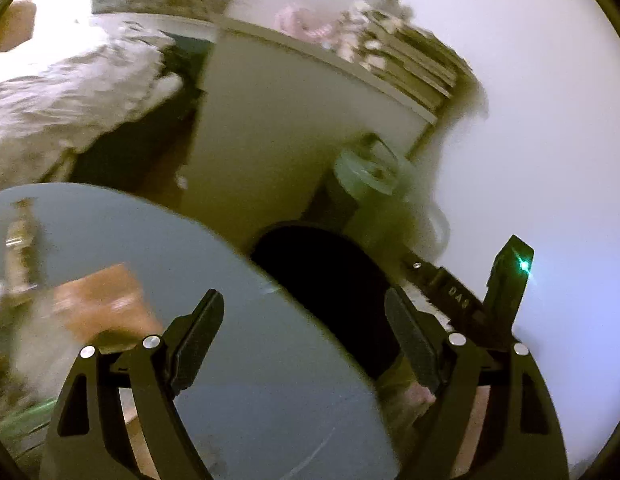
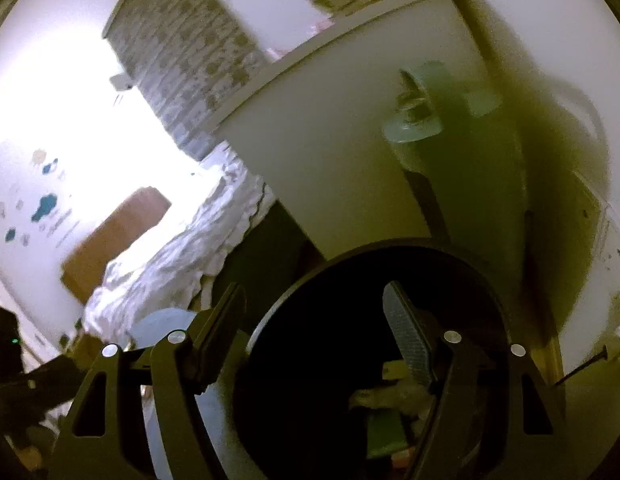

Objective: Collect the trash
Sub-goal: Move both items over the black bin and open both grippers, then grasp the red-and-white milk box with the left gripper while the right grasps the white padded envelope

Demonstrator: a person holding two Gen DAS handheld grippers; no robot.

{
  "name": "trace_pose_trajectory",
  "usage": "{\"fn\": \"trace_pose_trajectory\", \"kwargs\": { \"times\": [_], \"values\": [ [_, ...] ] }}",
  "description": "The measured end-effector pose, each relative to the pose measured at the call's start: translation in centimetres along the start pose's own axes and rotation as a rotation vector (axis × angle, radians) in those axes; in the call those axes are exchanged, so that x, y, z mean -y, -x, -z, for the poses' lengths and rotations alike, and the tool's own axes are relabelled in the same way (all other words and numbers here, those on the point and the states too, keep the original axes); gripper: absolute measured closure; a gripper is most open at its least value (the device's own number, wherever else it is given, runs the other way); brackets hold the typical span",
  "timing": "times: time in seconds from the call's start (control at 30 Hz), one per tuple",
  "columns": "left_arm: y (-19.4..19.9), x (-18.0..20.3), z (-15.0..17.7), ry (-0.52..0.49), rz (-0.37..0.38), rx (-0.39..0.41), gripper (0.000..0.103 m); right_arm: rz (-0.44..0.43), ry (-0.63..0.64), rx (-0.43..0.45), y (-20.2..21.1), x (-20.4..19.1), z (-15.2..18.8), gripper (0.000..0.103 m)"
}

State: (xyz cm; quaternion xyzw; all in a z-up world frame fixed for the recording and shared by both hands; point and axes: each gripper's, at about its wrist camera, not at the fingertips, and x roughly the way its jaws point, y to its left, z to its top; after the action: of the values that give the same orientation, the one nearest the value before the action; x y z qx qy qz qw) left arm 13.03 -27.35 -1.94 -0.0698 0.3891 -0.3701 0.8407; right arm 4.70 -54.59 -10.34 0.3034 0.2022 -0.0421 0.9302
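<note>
The left tongs [image 1: 305, 336] are wide open with nothing between the two fingers. The right tongs [image 2: 314, 332] are wide open too, and they hang right over the mouth of the round black trash bin [image 2: 374, 264]. Nothing is held in them.

The trash is inside the bin now. In the right wrist view some crumpled pale paper [image 2: 390, 398] lies at the bottom, at about 5 o'clock, with a green scrap [image 2: 384, 432] just below it. So I think the drop is done, or almost done.

To do this step well, keep both tongs open and lift them straight away from the bin, so no finger hooks its rim. Then look for more trash.

The round grey tabletop [image 1: 237, 264] sits at 7 o'clock in the left wrist view. Its curved edge runs just beside the bin. A blurry orange-brown thing [image 1: 101, 300] lies on it at 9 o'clock; I cannot tell what it is. It could be the next bit of trash.

The tall white cabinet [image 1: 285, 120] stands close behind the bin at 12 o'clock, and a white wall [image 1: 550, 120] is at 3 o'clock. So room is tight there. The open way is back toward the tabletop, at 9 o'clock.
</note>
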Motion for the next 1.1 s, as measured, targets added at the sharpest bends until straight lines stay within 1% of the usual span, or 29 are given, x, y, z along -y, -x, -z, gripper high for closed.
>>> {"fn": "trace_pose_trajectory", "kwargs": {
  "times": [0.03, 0.1, 0.2, 0.3, 0.33, 0.4, 0.43, 0.47, 0.5, 0.53, 0.63, 0.7, 0.77, 0.83, 0.87, 0.9, 0.93, 1.0, 1.07, 1.1],
  "values": [
    [1.6, -1.1, 0.5, 0.011, -0.032, 0.013, 0.021, -0.005, 0.019, -0.005, 0.0, -0.6, 0.2, 0.027],
    [4.2, -3.1, 1.3, 0.040, -0.091, 0.034, 0.021, -0.017, 0.058, -0.011, 0.0, -1.9, 0.7, 0.027],
    [9.1, -7.2, 3.3, 0.106, -0.229, 0.087, 0.020, -0.051, 0.105, -0.030, 0.1, -3.7, 1.6, 0.027],
    [12.7, -10.7, 5.2, 0.169, -0.345, 0.106, 0.021, -0.092, 0.158, -0.078, 0.0, -6.2, 2.5, 0.027],
    [13.9, -12.1, 6.0, 0.191, -0.397, 0.111, 0.020, -0.102, 0.175, -0.090, 0.0, -6.9, 2.6, 0.027],
    [15.5, -14.2, 7.1, 0.221, -0.473, 0.108, 0.020, -0.152, 0.217, -0.127, 0.0, -9.3, 3.2, 0.027],
    [16.2, -15.5, 7.8, 0.251, -0.509, 0.100, 0.020, -0.198, 0.249, -0.156, 0.0, -11.3, 3.4, 0.026],
    [16.7, -16.4, 8.4, 0.286, -0.522, 0.090, 0.020, -0.228, 0.276, -0.176, 0.0, -12.9, 3.6, 0.024],
    [17.0, -17.1, 8.8, 0.313, -0.522, 0.081, 0.020, -0.263, 0.315, -0.206, -0.1, -15.2, 3.9, 0.020],
    [17.3, -17.9, 9.3, 0.354, -0.518, 0.073, 0.020, -0.290, 0.351, -0.233, -0.2, -17.1, 4.1, 0.020],
    [17.2, -18.7, 9.6, 0.392, -0.519, 0.073, 0.020, -0.356, 0.502, -0.308, -0.6, -24.0, 5.1, 0.020],
    [16.6, -19.3, 9.4, 0.418, -0.502, 0.068, 0.020, -0.397, 0.598, -0.373, -1.6, -28.7, 6.3, 0.020],
    [16.1, -19.8, 9.1, 0.441, -0.491, 0.067, 0.020, -0.423, 0.654, -0.428, -2.6, -32.0, 7.4, 0.020],
    [15.8, -20.4, 8.8, 0.449, -0.495, 0.065, 0.013, -0.432, 0.710, -0.483, -4.1, -35.4, 8.8, 0.020],
    [15.6, -20.6, 8.8, 0.449, -0.506, 0.056, 0.013, -0.430, 0.740, -0.508, -5.0, -36.8, 9.7, 0.020],
    [15.2, -20.9, 8.8, 0.451, -0.518, 0.039, 0.013, -0.422, 0.777, -0.543, -6.3, -38.4, 10.6, 0.020],
    [15.3, -21.1, 8.9, 0.443, -0.515, 0.040, 0.013, -0.415, 0.799, -0.567, -7.0, -39.4, 11.4, 0.020],
    [15.5, -21.3, 9.1, 0.406, -0.518, 0.030, 0.014, -0.386, 0.851, -0.635, -9.3, -41.5, 13.3, 0.020],
    [15.9, -21.4, 9.5, 0.355, -0.512, 0.011, 0.017, -0.355, 0.890, -0.685, -11.1, -42.8, 14.9, 0.020],
    [16.2, -21.6, 9.7, 0.334, -0.493, 0.001, 0.019, -0.343, 0.904, -0.707, -11.8, -43.1, 15.7, 0.020]
  ]
}}
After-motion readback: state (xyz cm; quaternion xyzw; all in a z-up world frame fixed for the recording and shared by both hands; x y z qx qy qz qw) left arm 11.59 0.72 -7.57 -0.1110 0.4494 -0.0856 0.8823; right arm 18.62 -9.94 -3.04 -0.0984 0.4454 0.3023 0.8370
